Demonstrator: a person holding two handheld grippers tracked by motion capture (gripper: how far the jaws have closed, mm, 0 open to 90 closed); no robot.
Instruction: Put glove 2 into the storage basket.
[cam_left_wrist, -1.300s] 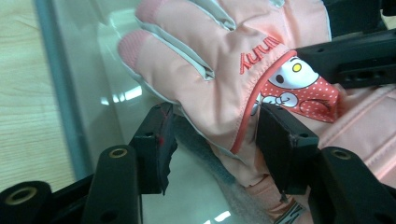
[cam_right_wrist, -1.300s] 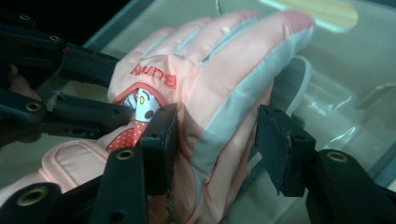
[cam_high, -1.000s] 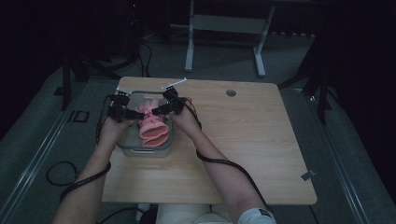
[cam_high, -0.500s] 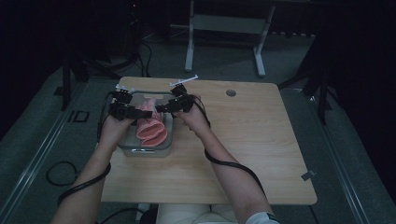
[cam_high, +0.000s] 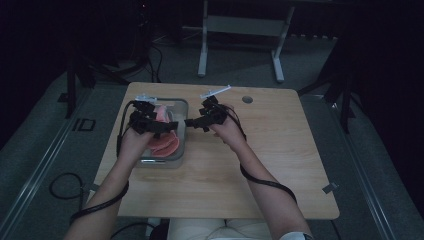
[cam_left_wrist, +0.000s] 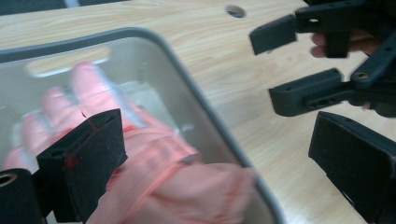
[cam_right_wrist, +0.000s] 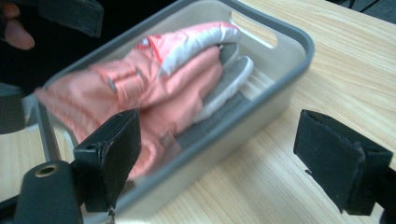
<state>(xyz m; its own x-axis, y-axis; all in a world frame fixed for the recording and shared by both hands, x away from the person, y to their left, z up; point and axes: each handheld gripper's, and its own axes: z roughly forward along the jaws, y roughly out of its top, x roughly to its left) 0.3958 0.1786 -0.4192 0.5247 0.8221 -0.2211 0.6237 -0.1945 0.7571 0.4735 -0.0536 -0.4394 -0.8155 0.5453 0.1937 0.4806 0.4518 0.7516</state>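
Both claws just let go, left claw (cam_high: 167, 123) & right claw (cam_high: 192, 121) gaping w/ nothing between, pink glove (cam_right_wrist: 154, 79) lying in grey bin (cam_high: 181, 145) left-centre of bench (cam_high: 280, 150): pull back clear, don't snag fabric.

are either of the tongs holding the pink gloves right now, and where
Nothing is held. Both the left tongs and right tongs have just opened, and the pink gloves lie loose in the grey bin.

Both tools (cam_high: 170, 127) (cam_high: 192, 122) just opened, empty.
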